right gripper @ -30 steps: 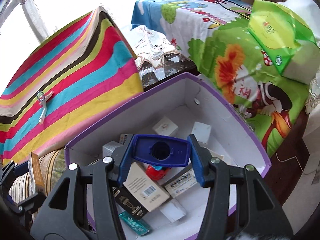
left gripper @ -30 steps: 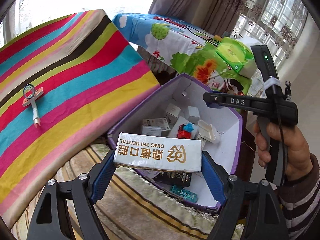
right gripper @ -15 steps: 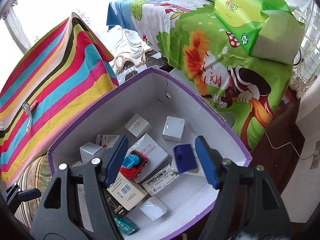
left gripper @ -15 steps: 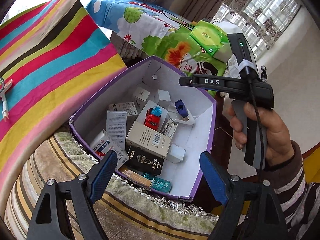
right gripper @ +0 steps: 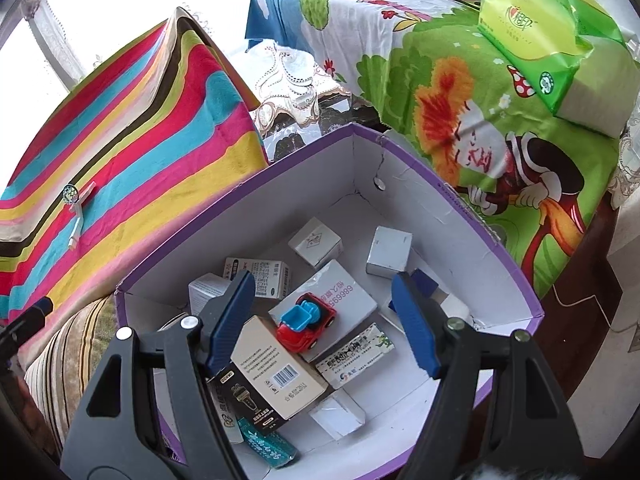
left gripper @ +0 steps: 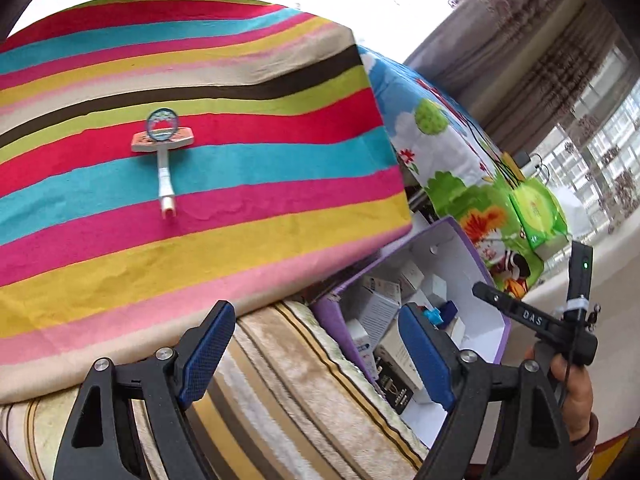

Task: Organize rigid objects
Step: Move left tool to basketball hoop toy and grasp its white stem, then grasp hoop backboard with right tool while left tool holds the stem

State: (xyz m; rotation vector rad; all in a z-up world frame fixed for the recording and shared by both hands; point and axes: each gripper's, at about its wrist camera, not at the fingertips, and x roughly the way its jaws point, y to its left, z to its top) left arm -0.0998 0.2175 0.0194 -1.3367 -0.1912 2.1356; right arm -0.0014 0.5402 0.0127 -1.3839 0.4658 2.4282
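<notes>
A: What is changing here since a second ago?

B: The left gripper [left gripper: 316, 354] is no longer carrying the long white dental box; its jaws are standing wide with nothing between them, and its view is swinging off the purple box [right gripper: 452, 200] toward the striped cloth [left gripper: 200, 240]. The right gripper [right gripper: 324, 320] has just been opening. The blue-topped piece [right gripper: 424, 284] it held now lies in the box by its right finger, and nothing is between the pads.

A: So how far along is the tidying?

B: Nearly done, I am judging. The cardboard cartons [right gripper: 280, 368], the red toy car [right gripper: 306, 324] with its blue bed and a teal packet [right gripper: 266, 446] are all lying jumbled on the box's white floor. One thing is still waiting outside: the little white plastic tool [left gripper: 163, 148], lying flat on the cloth, well apart from the box.

A: What is it like?

B: It is looking hard and thin, with a round blue-rimmed disc, a flat crossbar and a slim stem ending in a small clip. The cloth under it is soft and fuzzy, draped over something boxy. The purple box is stiff card, with straight walls and an open top.
</notes>
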